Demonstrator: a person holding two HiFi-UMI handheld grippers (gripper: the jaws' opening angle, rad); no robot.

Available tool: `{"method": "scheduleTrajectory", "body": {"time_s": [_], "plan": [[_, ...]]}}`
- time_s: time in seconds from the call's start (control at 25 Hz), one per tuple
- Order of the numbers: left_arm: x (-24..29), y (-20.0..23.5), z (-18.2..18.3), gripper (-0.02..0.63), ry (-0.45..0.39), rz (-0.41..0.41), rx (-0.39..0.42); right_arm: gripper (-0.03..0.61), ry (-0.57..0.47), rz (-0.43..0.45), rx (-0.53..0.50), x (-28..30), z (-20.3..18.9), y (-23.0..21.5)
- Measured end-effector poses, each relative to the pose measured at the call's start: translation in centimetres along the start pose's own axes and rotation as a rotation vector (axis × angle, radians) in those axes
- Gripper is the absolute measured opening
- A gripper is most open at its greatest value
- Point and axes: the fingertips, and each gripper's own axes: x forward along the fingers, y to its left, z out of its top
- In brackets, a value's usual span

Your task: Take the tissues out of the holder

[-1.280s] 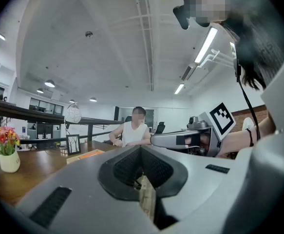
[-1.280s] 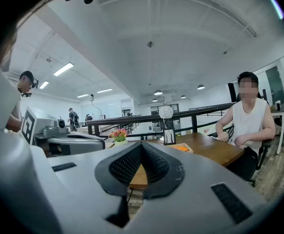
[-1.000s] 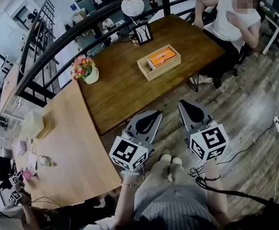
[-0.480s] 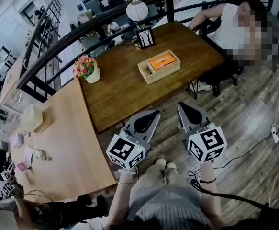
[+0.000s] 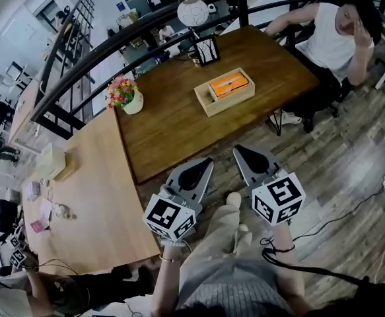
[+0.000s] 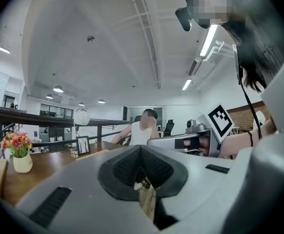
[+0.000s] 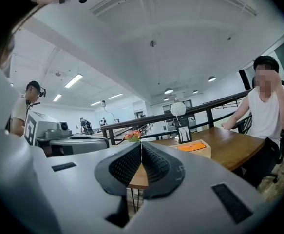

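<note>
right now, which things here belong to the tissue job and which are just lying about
For the job: holder; orange tissue pack in it; left tongs and right tongs, both shut and empty.

Lying about: flower vase; picture frame; globe lamp; pale box.

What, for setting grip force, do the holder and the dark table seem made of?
Holder: probably pale, unpainted wood with a matte finish. Its walls are flat and tan, but any grain is too small to tell.
Dark table: brown wood or veneer with a slight sheen. Long grain streaks show.
</note>
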Motion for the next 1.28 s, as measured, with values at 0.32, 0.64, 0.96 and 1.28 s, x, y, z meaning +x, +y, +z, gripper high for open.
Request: {"method": "scheduleTrajectory", "body": {"time_s": [0.32,0.64,0.96,1.28], "plan": [[5.6,2.1,-0.3,0.008,-0.021,-0.041,-0.012,0.014,0.024,-0.014,-0.041,3.0,0.8,-4.3],[12.3,6.1,1.4,0.008,-0.038,-0.087,0.014,0.012,0.021,-0.027,-0.071,7.6,3.8,-9.7],[15.5,11.2,1.0,0.008,-0.025,-0.082,0.0,0.012,0.056,-0.003,-0.102,12.9,4.3,-12.5],[18.2,13.8,-0.6,0.008,0.021,-0.062,-0.058,0.013,0.144,-0.005,-0.086,16.0,3.6,-16.5]]}}
